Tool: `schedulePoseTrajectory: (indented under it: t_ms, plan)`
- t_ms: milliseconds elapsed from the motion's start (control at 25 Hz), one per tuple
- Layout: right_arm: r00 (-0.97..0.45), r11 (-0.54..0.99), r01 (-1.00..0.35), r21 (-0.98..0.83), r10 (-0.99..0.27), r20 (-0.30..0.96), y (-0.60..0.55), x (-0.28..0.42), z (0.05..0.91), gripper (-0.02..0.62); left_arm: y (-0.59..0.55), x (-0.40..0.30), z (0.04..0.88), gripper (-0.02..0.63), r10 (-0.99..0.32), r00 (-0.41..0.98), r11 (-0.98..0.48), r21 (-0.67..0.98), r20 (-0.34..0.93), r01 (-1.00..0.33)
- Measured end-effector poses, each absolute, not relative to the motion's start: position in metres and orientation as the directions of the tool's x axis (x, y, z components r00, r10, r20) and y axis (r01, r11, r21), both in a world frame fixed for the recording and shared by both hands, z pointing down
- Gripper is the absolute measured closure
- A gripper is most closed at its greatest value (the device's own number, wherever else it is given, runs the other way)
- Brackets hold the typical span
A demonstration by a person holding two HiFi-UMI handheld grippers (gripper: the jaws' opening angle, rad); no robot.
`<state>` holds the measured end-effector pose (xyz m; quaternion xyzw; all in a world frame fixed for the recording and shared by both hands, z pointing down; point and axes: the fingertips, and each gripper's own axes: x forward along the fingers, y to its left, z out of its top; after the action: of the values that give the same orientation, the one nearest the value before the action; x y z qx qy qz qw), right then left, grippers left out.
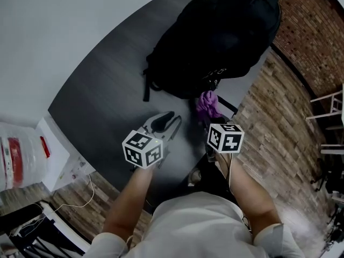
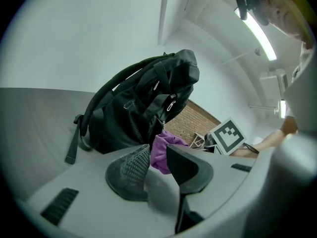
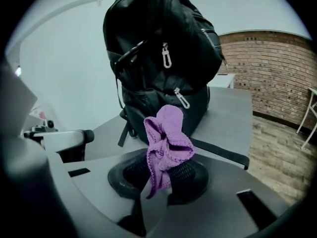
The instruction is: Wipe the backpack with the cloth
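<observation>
The black backpack (image 1: 220, 36) is placed on the grey desk (image 1: 102, 106), close to its right edge. The purple cloth (image 3: 166, 143) is gripped in the closed right claw (image 3: 159, 177), just before the backpack's lower front and possibly touching it. The left claw (image 2: 157, 158) is held open with nothing in it, above the desk's near edge.

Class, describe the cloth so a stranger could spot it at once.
Start at the dark grey table and find the big black backpack on it. Just in front of the backpack, the right gripper pinches a small bunched cloth; it is the only purple thing among black and grey.
</observation>
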<state>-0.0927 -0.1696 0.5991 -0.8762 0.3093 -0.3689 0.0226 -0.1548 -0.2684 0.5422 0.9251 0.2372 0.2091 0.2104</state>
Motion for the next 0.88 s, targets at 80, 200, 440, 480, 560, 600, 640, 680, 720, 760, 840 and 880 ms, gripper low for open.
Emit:
schedulePoseTrajectory:
  t_ms: [80, 200, 440, 480, 560, 600, 640, 680, 720, 760, 840, 880]
  plan:
    - [0.502, -0.776, -0.569, -0.273, -0.590, 0.632, -0.193, -0.100, 0.600, 0.514, -0.282, -0.158, 0.545, 0.517, 0.507, 0.811, -0.808, 0.488, 0.292, 0.330]
    - [0.448, -0.723, -0.631, -0.281, -0.636, 0.629, -0.232, -0.111, 0.602, 0.514, -0.305, -0.163, 0.549, 0.517, 0.473, 0.827, -0.824, 0.485, 0.302, 0.294]
    - [0.368, -0.629, -0.726, -0.278, -0.697, 0.616, -0.309, -0.115, 0.602, 0.514, -0.356, -0.169, 0.557, 0.517, 0.396, 0.859, -0.855, 0.472, 0.325, 0.216]
    - [0.360, -0.617, -0.738, -0.272, -0.702, 0.614, -0.321, -0.114, 0.602, 0.514, -0.364, -0.169, 0.558, 0.517, 0.384, 0.863, -0.859, 0.471, 0.329, 0.202]
    - [0.347, -0.595, -0.762, -0.255, -0.708, 0.616, -0.343, -0.111, 0.604, 0.514, -0.379, -0.170, 0.561, 0.517, 0.360, 0.871, -0.865, 0.469, 0.335, 0.178]
    - [0.340, -0.586, -0.772, -0.245, -0.707, 0.620, -0.354, -0.109, 0.606, 0.514, -0.385, -0.170, 0.562, 0.517, 0.351, 0.873, -0.867, 0.469, 0.338, 0.167]
    - [0.334, -0.579, -0.781, -0.236, -0.705, 0.625, -0.363, -0.108, 0.608, 0.514, -0.389, -0.170, 0.564, 0.517, 0.344, 0.875, -0.868, 0.470, 0.341, 0.158]
    - [0.328, -0.574, -0.787, -0.228, -0.701, 0.634, -0.370, -0.106, 0.612, 0.514, -0.393, -0.170, 0.565, 0.517, 0.338, 0.876, -0.869, 0.472, 0.343, 0.151]
    - [0.323, -0.574, -0.789, -0.221, -0.693, 0.645, -0.376, -0.104, 0.617, 0.514, -0.396, -0.170, 0.567, 0.517, 0.334, 0.876, -0.869, 0.474, 0.346, 0.144]
    - [0.320, -0.578, -0.787, -0.217, -0.682, 0.657, -0.380, -0.101, 0.623, 0.514, -0.398, -0.170, 0.569, 0.517, 0.332, 0.876, -0.868, 0.476, 0.350, 0.139]
    - [0.323, -0.597, -0.775, -0.210, -0.659, 0.680, -0.382, -0.092, 0.635, 0.514, -0.399, -0.169, 0.572, 0.517, 0.333, 0.874, -0.866, 0.481, 0.355, 0.135]
    - [0.329, -0.608, -0.768, -0.204, -0.647, 0.688, -0.381, -0.086, 0.640, 0.514, -0.398, -0.168, 0.574, 0.517, 0.336, 0.872, -0.865, 0.483, 0.356, 0.136]
